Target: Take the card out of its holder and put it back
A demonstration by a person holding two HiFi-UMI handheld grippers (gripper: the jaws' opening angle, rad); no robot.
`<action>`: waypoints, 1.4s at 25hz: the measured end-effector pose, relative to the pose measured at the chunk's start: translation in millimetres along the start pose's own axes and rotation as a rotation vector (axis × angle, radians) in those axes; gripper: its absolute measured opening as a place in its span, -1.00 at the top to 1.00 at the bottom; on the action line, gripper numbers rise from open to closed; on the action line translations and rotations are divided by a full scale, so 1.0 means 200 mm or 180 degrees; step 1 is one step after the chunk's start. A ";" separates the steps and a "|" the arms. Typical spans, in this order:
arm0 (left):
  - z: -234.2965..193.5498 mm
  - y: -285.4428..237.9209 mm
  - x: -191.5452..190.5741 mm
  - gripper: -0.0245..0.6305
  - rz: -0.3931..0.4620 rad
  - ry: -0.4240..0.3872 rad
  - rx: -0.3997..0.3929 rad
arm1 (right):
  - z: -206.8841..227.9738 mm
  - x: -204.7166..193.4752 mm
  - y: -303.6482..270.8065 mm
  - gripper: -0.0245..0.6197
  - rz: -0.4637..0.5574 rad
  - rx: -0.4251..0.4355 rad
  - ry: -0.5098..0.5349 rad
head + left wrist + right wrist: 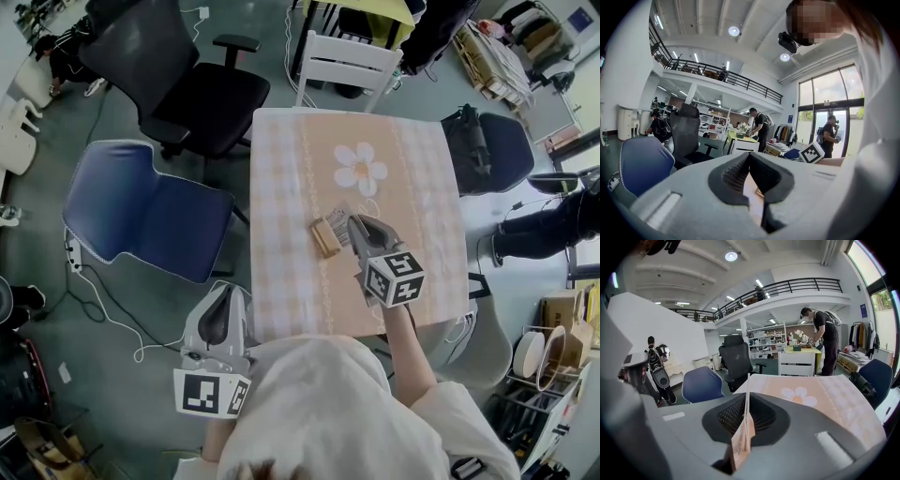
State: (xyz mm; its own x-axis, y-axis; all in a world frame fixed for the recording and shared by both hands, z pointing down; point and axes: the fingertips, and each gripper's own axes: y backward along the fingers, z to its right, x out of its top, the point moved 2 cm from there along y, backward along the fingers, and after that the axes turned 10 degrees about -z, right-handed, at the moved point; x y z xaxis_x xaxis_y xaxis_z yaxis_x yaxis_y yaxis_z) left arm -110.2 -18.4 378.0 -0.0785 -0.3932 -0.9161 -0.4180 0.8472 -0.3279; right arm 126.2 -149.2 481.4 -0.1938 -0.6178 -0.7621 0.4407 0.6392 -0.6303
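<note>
While fingers of the right gripper (355, 227) pinch the card (746, 401), the left gripper (750, 156) hangs closed, empty.

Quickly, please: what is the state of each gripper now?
Left gripper: jaws closed, nothing between them.
Right gripper: jaws closed on the card.

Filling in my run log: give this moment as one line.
right gripper: shut on card | left gripper: shut, empty, off table | holder: on table
</note>
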 end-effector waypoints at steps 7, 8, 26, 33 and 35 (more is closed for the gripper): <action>0.00 0.02 0.01 0.93 0.0006 -0.0004 0.0003 | -0.03 -0.02 0.00 0.87 -0.0023 0.0039 -0.0008; 0.00 0.02 0.01 0.93 0.0004 -0.0003 0.0006 | -0.03 -0.02 0.00 0.87 -0.0027 0.0041 -0.0010; 0.00 0.00 0.00 0.93 0.0004 -0.0002 0.0004 | -0.02 -0.02 -0.07 0.87 -0.0027 0.0058 -0.0016; 0.01 0.00 0.00 0.93 -0.0002 -0.0005 -0.0009 | -0.02 -0.02 -0.06 0.87 -0.0005 0.0078 -0.0101; 0.01 0.00 0.00 0.93 0.0000 -0.0002 -0.0008 | -0.02 -0.02 -0.05 0.87 0.0025 0.0083 -0.0086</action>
State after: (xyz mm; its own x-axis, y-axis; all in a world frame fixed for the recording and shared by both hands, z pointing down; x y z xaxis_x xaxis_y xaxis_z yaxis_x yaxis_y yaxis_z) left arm -109.1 -17.5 377.6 -0.0781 -0.3931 -0.9162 -0.4201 0.8464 -0.3273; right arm 119.1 -152.4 490.2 -0.1666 -0.6251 -0.7625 0.4649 0.6322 -0.6199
